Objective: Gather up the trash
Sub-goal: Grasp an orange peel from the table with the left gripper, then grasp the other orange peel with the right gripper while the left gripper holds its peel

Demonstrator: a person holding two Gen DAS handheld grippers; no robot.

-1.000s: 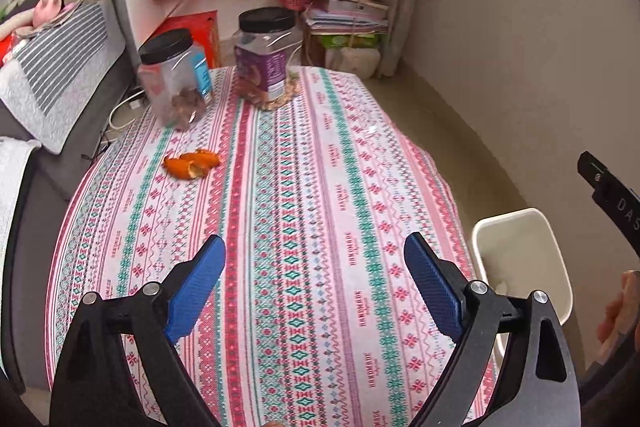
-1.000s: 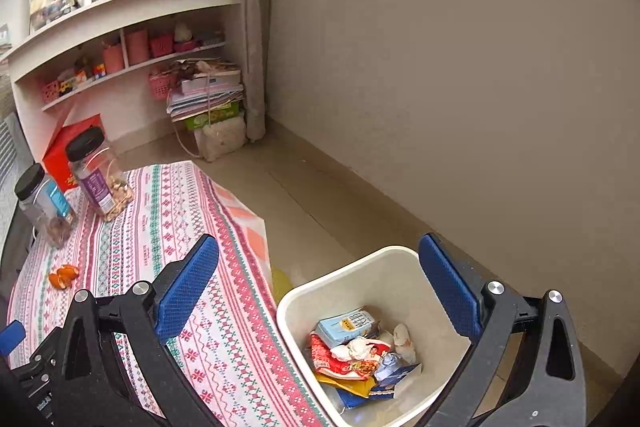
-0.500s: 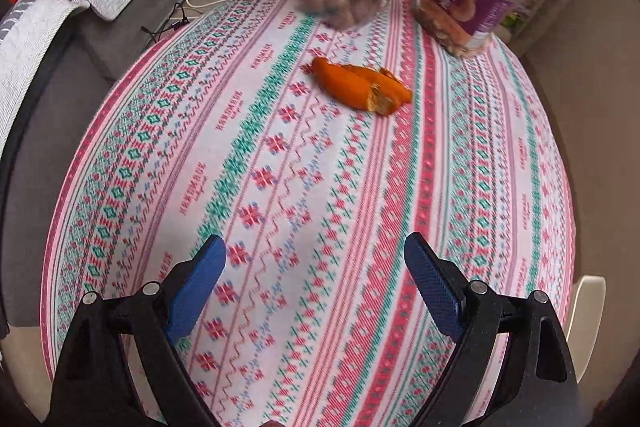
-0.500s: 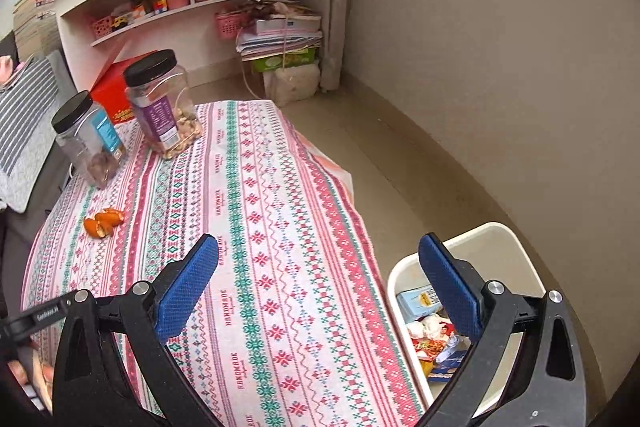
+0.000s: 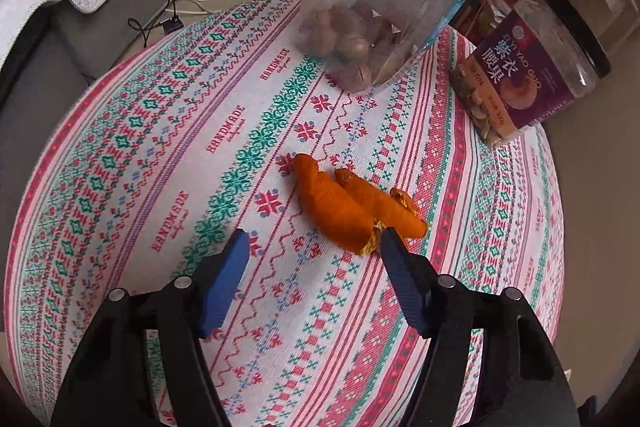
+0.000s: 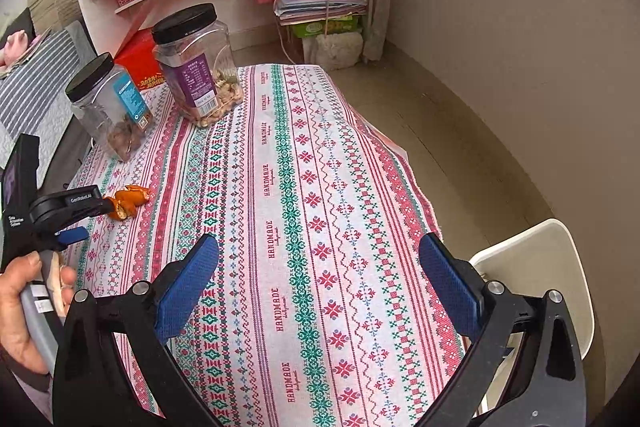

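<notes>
Both wrist views down; share tablecloth.

White bin beside the desk: interior hidden behind the right tool; lower part cut off by the frame edge. Orange peel: near end covered by the left tool from the right wrist view. Shelf items beyond the jars: too small to identify.

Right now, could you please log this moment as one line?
left claw: closing, nothing gripped | peel: on table, ahead | right claw: open, empty
</notes>
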